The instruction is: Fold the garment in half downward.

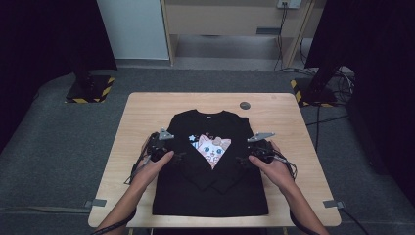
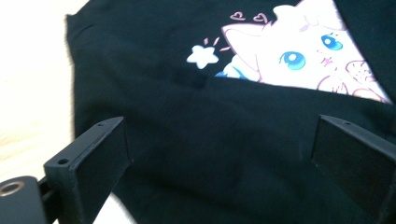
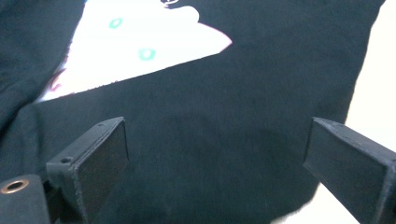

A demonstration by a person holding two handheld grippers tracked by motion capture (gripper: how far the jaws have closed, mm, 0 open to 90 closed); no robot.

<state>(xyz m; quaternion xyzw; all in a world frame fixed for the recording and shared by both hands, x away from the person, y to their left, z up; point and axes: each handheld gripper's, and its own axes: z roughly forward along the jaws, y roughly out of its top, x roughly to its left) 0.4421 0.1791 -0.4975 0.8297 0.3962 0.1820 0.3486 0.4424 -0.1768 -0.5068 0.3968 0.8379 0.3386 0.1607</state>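
- High view showed a black sweatshirt [image 1: 210, 171] lying flat, front up, in the middle of the wooden counter [image 1: 288, 122], collar away from the person.
- Both sleeves were already folded inward and crossed over the chest, partly covering the cat print [image 1: 211, 148]; I judged the sleeve step done.
- The body was still at full length, so folding hem toward collar seemed left to do.
- The left claw [image 1: 177, 156] sat over the left sleeve, jaws spread wide and gripping nothing.
- The right claw [image 1: 242, 160] sat over the right sleeve, equally wide and empty, cloth lying between its jaws.
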